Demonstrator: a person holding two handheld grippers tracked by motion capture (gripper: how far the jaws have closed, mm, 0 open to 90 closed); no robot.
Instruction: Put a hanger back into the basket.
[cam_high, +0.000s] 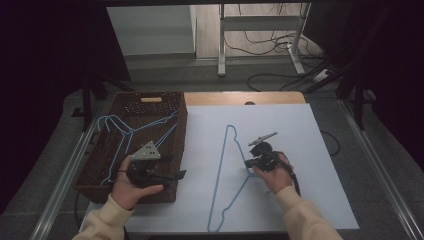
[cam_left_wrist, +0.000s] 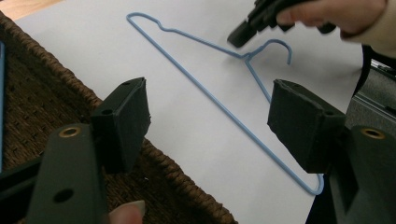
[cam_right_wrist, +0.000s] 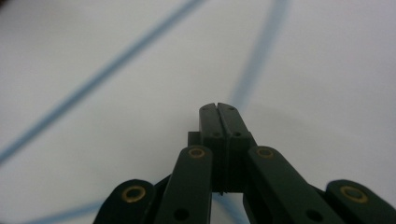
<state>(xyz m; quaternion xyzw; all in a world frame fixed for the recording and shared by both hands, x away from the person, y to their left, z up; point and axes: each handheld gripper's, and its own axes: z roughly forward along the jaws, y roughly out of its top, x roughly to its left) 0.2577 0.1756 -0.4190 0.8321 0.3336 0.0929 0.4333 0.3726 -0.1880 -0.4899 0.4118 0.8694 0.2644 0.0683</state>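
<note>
The blue hanger (cam_high: 223, 175) lies flat on the white sheet (cam_high: 300, 150), just beside the basket (cam_high: 150, 107) holding other hangers (cam_high: 125, 132). Your right gripper (cam_high: 248, 163) hovers at its neck, jaws clenched on nothing. Your left gripper (cam_high: 182, 174) waits over the basket's edge, jaws released.

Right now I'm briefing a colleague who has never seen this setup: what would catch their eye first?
Probably the blue wire hanger lying flat on the white sheet, with the right gripper shut at its neck. Next, the brown wicker basket on the left holding more blue hangers, the open left gripper over its near corner.
</note>
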